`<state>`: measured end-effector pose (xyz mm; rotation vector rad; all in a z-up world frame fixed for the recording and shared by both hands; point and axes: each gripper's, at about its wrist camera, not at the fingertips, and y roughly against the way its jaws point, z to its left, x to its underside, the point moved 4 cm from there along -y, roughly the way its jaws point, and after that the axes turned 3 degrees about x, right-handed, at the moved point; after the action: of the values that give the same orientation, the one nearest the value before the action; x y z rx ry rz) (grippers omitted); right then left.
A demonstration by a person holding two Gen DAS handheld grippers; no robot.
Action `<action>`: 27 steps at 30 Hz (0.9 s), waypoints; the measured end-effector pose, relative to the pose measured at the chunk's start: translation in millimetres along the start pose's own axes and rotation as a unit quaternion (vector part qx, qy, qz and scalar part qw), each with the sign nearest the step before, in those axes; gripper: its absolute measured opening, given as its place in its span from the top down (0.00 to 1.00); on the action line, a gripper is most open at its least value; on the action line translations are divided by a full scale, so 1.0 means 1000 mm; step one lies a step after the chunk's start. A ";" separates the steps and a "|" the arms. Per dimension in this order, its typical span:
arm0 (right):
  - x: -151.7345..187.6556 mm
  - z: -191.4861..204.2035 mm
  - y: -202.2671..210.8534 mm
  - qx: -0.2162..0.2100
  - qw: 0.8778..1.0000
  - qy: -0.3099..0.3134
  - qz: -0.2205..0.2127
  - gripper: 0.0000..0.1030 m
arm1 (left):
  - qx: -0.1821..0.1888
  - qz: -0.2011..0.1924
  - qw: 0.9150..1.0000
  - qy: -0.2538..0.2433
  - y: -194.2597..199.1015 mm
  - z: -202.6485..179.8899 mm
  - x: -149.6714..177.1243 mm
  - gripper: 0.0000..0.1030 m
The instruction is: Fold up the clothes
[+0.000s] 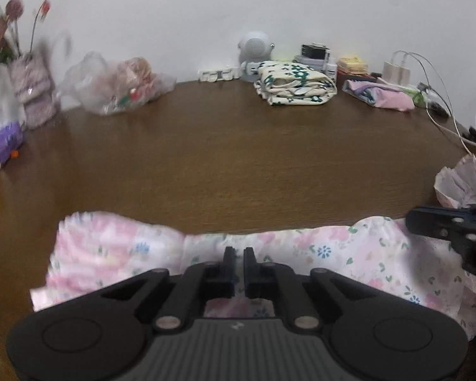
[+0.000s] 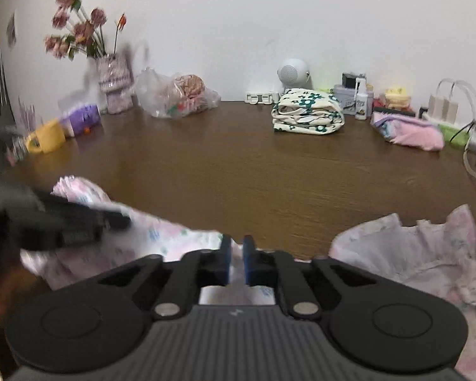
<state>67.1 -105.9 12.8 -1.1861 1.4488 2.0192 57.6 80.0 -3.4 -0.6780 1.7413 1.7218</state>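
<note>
Looking along both claws, I see the pink floral garment (image 1: 301, 247) lying rumpled along the near edge of the brown desk (image 1: 238, 158). My left claw (image 1: 239, 265) is pinched closed on its fabric. My right claw (image 2: 235, 258) is likewise clamped on the cloth's edge. Far beyond the garment, by the wall, a folded cream floral cloth (image 2: 307, 112) sits beside a folded pink cloth (image 2: 409, 131).
</note>
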 end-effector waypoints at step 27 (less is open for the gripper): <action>0.040 0.019 0.065 -0.007 0.999 0.052 0.008 0.69 | -0.034 -0.069 0.997 0.030 0.055 0.018 0.019 0.71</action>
<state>-9.7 -120.2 20.1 -1.3073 1.4991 2.0082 6.5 101.0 21.6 -0.8681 1.6414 1.6859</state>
